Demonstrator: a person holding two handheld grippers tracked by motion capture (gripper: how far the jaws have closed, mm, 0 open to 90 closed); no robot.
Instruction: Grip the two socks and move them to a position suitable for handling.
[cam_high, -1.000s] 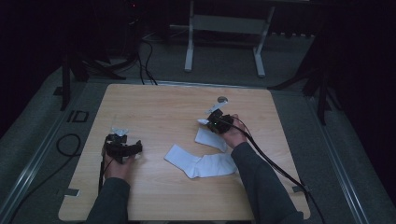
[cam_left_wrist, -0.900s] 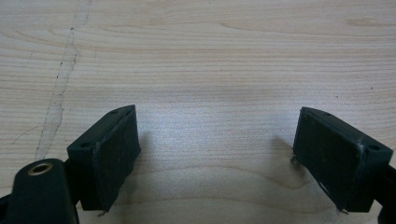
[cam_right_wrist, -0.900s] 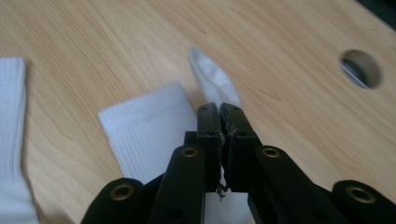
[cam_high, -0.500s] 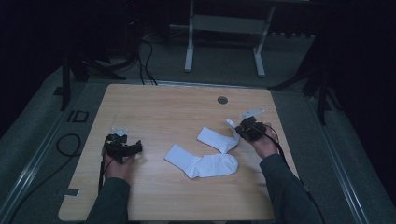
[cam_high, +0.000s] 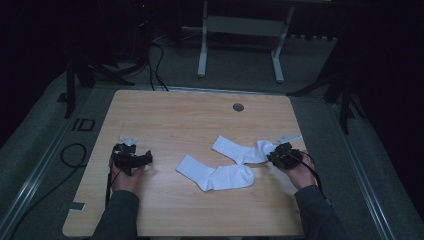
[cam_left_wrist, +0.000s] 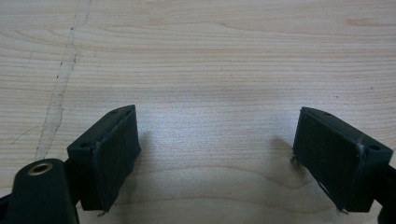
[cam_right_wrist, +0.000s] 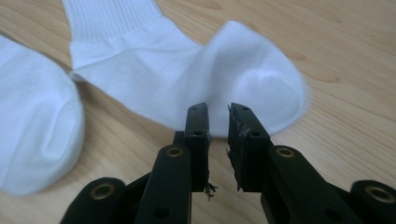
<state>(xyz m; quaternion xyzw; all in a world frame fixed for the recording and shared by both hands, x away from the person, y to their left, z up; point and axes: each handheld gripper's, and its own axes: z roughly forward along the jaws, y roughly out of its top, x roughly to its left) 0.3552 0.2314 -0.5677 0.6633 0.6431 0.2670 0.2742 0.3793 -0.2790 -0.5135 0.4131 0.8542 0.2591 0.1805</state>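
right gripper (cam_right_wrist: 218, 123) jaws, just opening, stand slightly apart beside a white sock (cam_right_wrist: 196, 74), gripping nothing; left gripper (cam_left_wrist: 217, 149) gapes wide over bare table (cam_left_wrist: 210, 56).

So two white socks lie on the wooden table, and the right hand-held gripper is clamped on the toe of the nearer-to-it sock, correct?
Not clamped. In the right gripper view the right hand-held gripper has just been opening: its jaws stand slightly apart just short of the sock's toe, with nothing between them. The rest holds: two white socks, the other beside it, lie on the wooden table.
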